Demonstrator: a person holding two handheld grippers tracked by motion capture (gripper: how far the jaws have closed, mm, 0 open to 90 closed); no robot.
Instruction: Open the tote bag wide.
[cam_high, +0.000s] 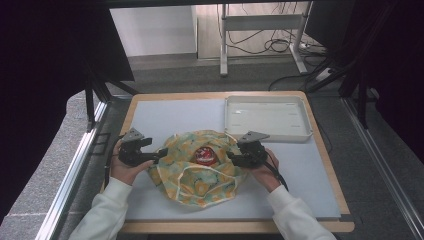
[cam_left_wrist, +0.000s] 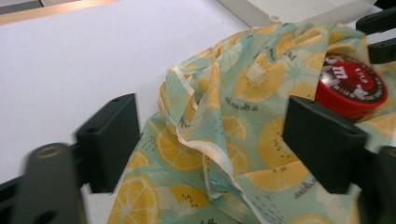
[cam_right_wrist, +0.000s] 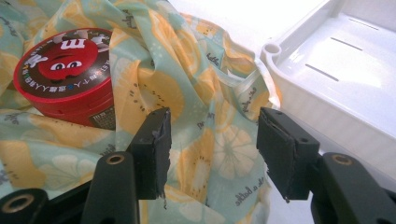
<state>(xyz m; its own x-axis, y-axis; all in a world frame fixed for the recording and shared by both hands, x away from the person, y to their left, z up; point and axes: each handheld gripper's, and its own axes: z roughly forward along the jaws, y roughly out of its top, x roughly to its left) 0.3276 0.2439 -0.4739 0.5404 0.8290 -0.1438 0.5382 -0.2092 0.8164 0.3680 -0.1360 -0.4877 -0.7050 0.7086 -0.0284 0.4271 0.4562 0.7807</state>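
From the high view, a lemon-print fabric bag (cam_high: 200, 167) lies open on the white mat (cam_high: 165, 117), a red M&M's tin (cam_high: 205, 156) inside it. An empty white tray (cam_high: 267, 118) sits at two o'clock. The left gripper (cam_high: 156, 156) is at the bag's nine o'clock edge, the right gripper (cam_high: 231, 156) at three.

In the left gripper view, the jaws stand wide apart around a rumpled hem, gripping nothing.

In the right gripper view, the jaws gape over cloth, holding nothing; the tin is at ten o'clock.
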